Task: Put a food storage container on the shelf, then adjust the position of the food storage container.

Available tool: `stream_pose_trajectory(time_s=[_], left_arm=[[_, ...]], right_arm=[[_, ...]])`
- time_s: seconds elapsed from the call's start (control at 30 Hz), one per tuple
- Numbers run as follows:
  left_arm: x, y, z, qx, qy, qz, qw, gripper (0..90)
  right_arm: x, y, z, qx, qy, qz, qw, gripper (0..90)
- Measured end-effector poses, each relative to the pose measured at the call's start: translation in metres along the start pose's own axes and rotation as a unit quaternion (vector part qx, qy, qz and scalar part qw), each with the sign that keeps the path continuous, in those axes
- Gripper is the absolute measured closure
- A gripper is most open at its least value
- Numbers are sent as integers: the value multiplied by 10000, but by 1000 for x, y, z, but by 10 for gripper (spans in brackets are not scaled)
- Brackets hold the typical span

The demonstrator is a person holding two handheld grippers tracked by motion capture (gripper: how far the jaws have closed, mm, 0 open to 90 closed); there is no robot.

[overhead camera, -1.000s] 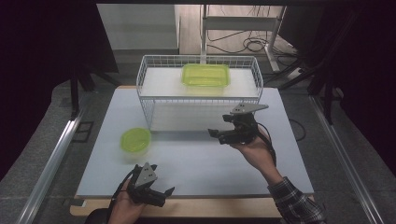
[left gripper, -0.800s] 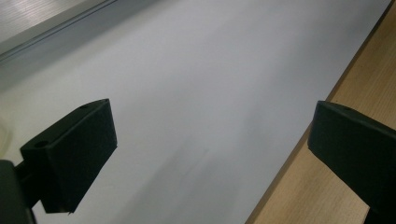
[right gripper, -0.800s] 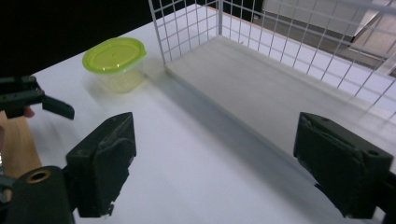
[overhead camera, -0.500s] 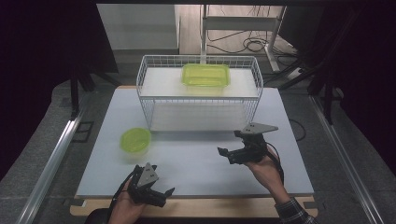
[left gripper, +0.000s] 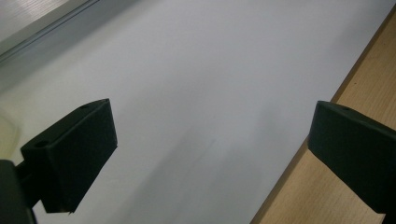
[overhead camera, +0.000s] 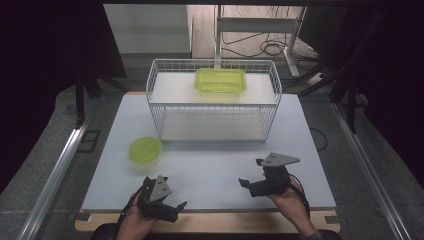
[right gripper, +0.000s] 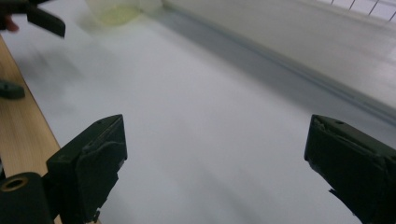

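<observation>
A round tub with a green lid [overhead camera: 145, 149] sits on the left of the white table mat [overhead camera: 210, 165]. A green rectangular container [overhead camera: 220, 80] rests on the top shelf of a white wire rack [overhead camera: 215, 107] at the back. My left gripper [overhead camera: 166, 201] is open at the front edge, below the round tub; its jaws [left gripper: 210, 154] stand wide over bare mat and wooden edge. My right gripper [overhead camera: 251, 173] is open at the front right and points left, its jaws [right gripper: 215, 168] holding nothing. The round tub [right gripper: 114, 11] appears blurred far ahead of it.
The wooden table edge [overhead camera: 225, 222] runs along the front beneath both hands. The rack's lower shelf [overhead camera: 212, 125] holds nothing. Metal rails [overhead camera: 60, 165] flank the table. The left gripper [right gripper: 37, 16] appears at the top left of the right gripper view.
My right gripper has drawn back from near the rack to the front right of the table, staying open. The left gripper has not moved.
</observation>
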State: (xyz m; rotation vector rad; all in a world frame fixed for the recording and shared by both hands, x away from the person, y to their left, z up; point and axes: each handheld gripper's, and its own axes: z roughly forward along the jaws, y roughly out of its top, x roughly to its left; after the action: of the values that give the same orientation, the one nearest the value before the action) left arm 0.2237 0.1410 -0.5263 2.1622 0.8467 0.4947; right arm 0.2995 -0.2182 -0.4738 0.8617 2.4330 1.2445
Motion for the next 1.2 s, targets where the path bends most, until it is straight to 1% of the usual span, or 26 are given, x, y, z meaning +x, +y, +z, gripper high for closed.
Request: stream_pose_trajectory(time_s=[0.03,0.07,0.1,0.13,0.17,0.27,0.33,0.4,0.47,0.5,0.53,0.57,0.6,0.63,0.67,0.7,0.73,0.77,0.8,0.83,0.87,0.93,0.97,1.0,1.07,1.2], left_arm=[[0,0,0,1,2,5,10000,14],[0,0,0,1,4,4,10000,14],[0,0,0,15,-38,-56,10000,17],[0,0,0,15,-38,-56,10000,19],[1,0,0,36,-86,-113,9999,21],[0,1,1,123,-111,-183,9997,27],[-1,2,3,243,-111,-329,9991,36],[0,2,4,309,-132,-378,9987,43],[0,3,4,389,-128,-473,9980,86],[0,4,4,402,-123,-489,9979,86],[0,5,2,367,-153,-483,9980,167],[1,7,1,337,-186,-448,9983,167],[1,9,-1,304,-182,-423,9985,201],[2,11,-3,279,-185,-389,9987,301],[3,13,-5,247,-195,-339,9989,301],[7,17,-6,232,-189,-263,9992,398],[7,17,-6,232,-189,-263,9992,434],[10,19,-7,236,-107,-254,9993,434],[19,22,-6,162,-69,-276,9995,534],[19,22,-6,162,-69,-276,9995,559],[24,23,-7,124,-52,-312,9994,559],[34,26,-8,5,-14,-407,9992,680],[38,28,-10,-26,20,-399,9992,680],[44,31,-11,-68,100,-374,9992,741],[55,35,-12,-122,186,-383,9990,767],[78,40,-8,-162,282,-543,9980,858]], right_arm=[[2,-7,0,57,-1,-5,10000,60],[2,-7,0,57,-1,-5,10000,60],[3,-14,1,166,23,12,9999,60],[3,-14,1,166,23,12,9999,60],[3,-20,2,289,20,11,9996,60],[2,-23,2,354,-10,-6,9994,61],[-1,-24,1,346,-27,48,9994,62],[-2,-24,0,335,-24,55,9994,64],[-4,-24,0,371,-38,47,9993,68],[-4,-24,0,371,-38,47,9993,68],[-6,-25,0,386,-80,30,9992,69],[-6,-25,0,386,-80,30,9992,70],[-8,-26,0,382,-96,38,9992,71],[-11,-26,-1,383,-119,54,9992,73],[-11,-26,-1,383,-119,54,9992,73],[-13,-27,-1,386,-143,72,9991,77],[-13,-27,-1,386,-143,72,9991,77],[-14,-27,-1,399,-140,71,9991,79],[-14,-28,0,435,-113,69,9990,84],[-14,-28,0,435,-113,69,9990,84],[-14,-28,1,448,-122,45,9989,85],[-12,-28,2,490,-112,-42,9987,86],[-12,-28,2,490,-112,-42,9987,86],[-12,-28,3,534,-102,-56,9985,86],[-12,-29,4,547,-105,-59,9984,86],[-11,-30,5,615,-119,-89,9980,86]])
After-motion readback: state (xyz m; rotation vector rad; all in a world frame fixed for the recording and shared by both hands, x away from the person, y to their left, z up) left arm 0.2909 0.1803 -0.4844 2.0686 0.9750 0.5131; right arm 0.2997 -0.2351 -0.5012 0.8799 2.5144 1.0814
